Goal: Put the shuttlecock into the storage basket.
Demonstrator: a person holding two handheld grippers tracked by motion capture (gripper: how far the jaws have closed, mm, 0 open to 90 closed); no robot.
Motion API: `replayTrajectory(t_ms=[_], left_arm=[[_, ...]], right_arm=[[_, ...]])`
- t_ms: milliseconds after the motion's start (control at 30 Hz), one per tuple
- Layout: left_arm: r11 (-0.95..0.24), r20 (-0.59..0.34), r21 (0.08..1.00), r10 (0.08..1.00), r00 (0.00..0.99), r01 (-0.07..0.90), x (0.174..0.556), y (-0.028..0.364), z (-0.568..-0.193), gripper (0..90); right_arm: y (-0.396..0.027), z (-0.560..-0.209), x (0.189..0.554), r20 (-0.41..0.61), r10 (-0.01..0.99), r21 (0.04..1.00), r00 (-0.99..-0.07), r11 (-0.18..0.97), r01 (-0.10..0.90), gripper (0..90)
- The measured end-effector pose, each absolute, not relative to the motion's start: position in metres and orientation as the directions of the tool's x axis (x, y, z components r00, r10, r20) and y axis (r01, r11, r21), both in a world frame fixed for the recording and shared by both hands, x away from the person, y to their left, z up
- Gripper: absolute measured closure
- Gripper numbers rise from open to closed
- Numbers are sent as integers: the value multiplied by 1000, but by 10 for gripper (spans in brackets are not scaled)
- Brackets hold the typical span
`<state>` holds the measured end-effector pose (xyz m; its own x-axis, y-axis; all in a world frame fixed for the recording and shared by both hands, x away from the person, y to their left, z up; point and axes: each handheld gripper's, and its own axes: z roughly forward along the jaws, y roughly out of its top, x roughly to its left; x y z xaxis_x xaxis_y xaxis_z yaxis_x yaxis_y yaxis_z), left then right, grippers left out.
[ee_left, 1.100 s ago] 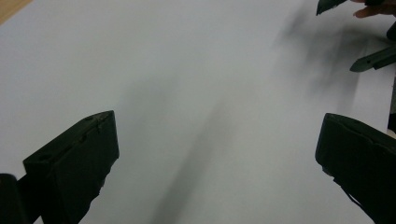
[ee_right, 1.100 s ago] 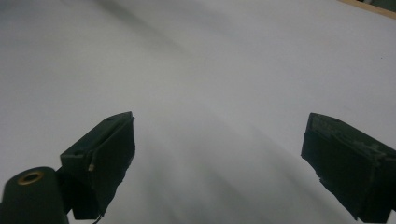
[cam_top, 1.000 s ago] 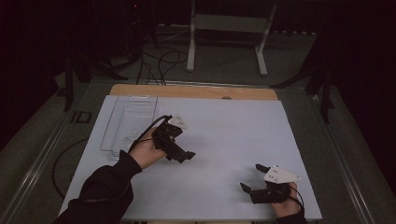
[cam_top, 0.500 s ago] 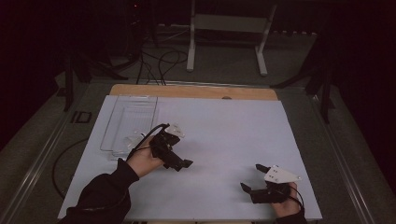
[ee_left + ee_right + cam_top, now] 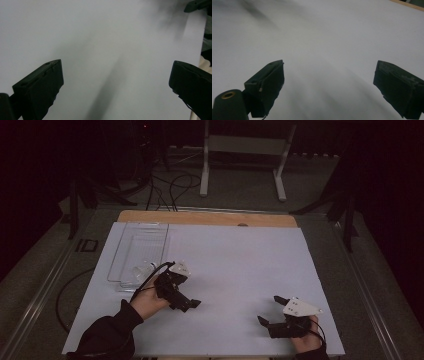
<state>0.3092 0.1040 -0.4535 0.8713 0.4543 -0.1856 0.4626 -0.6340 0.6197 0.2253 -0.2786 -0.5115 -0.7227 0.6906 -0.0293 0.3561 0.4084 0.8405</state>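
Dark room all around, with black cables (image 5: 170, 185) on the grey floor and a white metal stand (image 5: 242, 150) at the far side. Close to us is a big white sheet (image 5: 240, 265) that covers the table, and a strip of brown wood (image 5: 200, 218) peeks out along its far edge.

Since a second ago, the left gripper (image 5: 189, 304) has come nearer to us and a bit to the right, away from the tray. The right gripper (image 5: 270, 310) has stayed in its near right spot.

On the far left of the sheet lies a clear plastic tray (image 5: 142, 250), long and flat, and you can see right through it. The left gripper is just beside the tray's near end. In the left gripper view its two black jaws stand wide apart over bare white sheet. In the right gripper view the jaws are wide apart too, holding nothing.
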Motion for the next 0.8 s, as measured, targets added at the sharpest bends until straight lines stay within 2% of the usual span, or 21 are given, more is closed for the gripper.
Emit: replayTrajectory(t_ms=[800], left_arm=[[-618,-223,600,479,849,507,280,135,-486,3]], right_arm=[[-277,-512,225,-33,690,838,-723,413,356,98]])
